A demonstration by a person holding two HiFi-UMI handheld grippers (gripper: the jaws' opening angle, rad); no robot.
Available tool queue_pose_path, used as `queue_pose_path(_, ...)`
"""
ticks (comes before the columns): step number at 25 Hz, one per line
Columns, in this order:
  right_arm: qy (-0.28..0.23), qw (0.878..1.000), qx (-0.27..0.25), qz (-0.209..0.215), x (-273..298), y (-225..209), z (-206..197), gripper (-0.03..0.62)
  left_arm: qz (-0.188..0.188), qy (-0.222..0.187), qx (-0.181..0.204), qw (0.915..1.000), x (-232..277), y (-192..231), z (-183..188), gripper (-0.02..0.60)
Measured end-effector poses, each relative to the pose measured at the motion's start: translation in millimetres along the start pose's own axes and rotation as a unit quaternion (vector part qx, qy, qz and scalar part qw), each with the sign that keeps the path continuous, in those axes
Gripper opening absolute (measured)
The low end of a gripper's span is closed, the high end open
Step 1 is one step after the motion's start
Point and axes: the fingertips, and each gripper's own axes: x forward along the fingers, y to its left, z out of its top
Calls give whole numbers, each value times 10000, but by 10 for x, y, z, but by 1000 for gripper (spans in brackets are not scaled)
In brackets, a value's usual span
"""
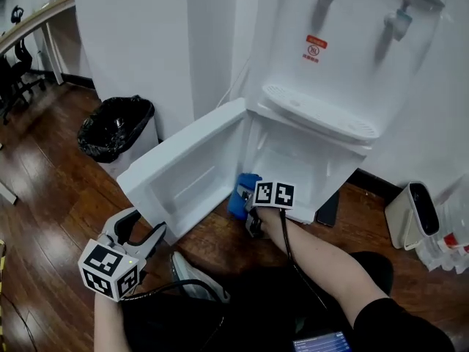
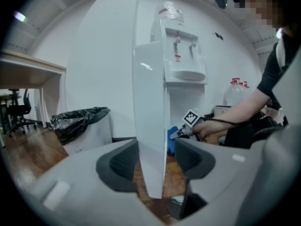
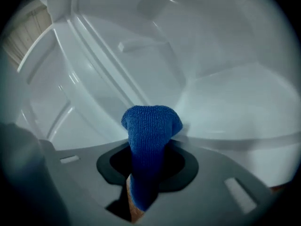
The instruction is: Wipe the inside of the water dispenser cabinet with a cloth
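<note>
The white water dispenser (image 1: 344, 64) stands against the wall with its lower cabinet (image 1: 293, 169) open. The cabinet door (image 1: 190, 171) swings out to the left. My left gripper (image 1: 150, 233) is at the door's free edge. In the left gripper view the door edge (image 2: 150, 102) stands upright between the pads of my left gripper (image 2: 155, 161), which is shut on it. My right gripper (image 1: 249, 200) is at the cabinet's mouth, shut on a bunched blue cloth (image 1: 240, 195). In the right gripper view the cloth (image 3: 150, 135) sticks out past my right gripper (image 3: 148, 161) toward the white inner wall (image 3: 225, 93).
A white bin with a black bag (image 1: 117, 127) stands left of the door. A dark flat item (image 1: 327, 210) leans by the cabinet's right side. A white appliance (image 1: 410, 215) and bottles (image 1: 451, 244) sit at the right. A desk (image 1: 29, 20) is far left.
</note>
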Motion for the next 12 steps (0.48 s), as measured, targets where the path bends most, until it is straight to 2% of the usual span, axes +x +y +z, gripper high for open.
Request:
queue_pose_path(4, -607, 9976, -240, 215, -352, 377, 501, 112, 76, -91, 52, 9999, -32, 21, 66, 242)
queue_pose_path(7, -1235, 9903, -506, 390, -710, 774, 949, 112, 170, -325, 131, 9992, -83, 23, 176, 242)
queue_pose_path(9, -1666, 9815, -833, 452, -959, 1047, 1237, 112, 251, -571, 272, 9977, -124, 14, 280, 242)
queue_pose_path(12, -2263, 9623, -1374, 618, -1298, 1431, 1530, 114, 436, -1037, 539, 9922, -233, 12, 483, 275)
